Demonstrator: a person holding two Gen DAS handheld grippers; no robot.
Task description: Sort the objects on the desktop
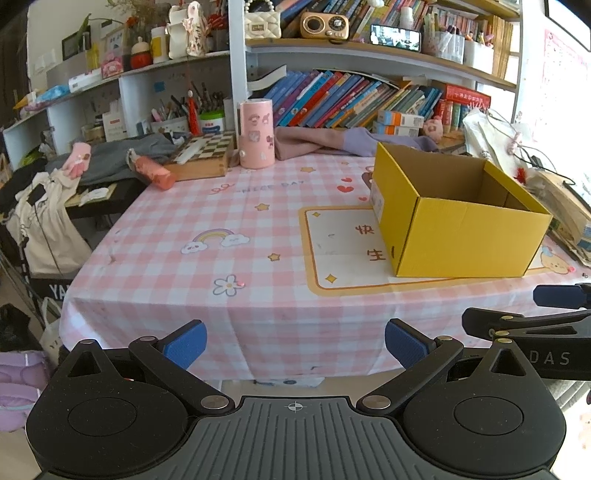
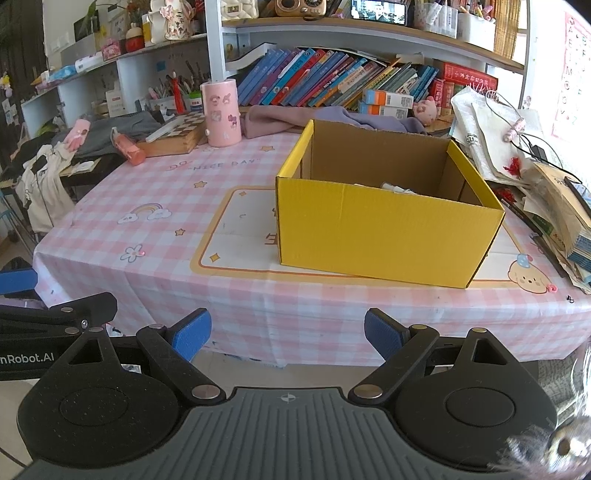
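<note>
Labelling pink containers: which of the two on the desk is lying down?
The salmon-pink bottle by the chessboard lies down; the stickered pink tumbler stands upright.

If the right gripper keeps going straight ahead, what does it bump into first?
Probably the yellow box. The right gripper, open and empty, sits before the table edge and points at the box's front wall, though depth is unclear.

Tablecloth point(image 1: 258, 236): pink-white gingham, cartoon prints, covers the desk.
Books point(image 1: 332, 99): leaning row on the lower shelf, 12 o'clock.
Radio point(image 1: 324, 25): upper shelf, beside a quilted cream handbag point(image 1: 261, 23).
Chessboard box point(image 1: 203, 155): 11 o'clock, desk's far edge.
</note>
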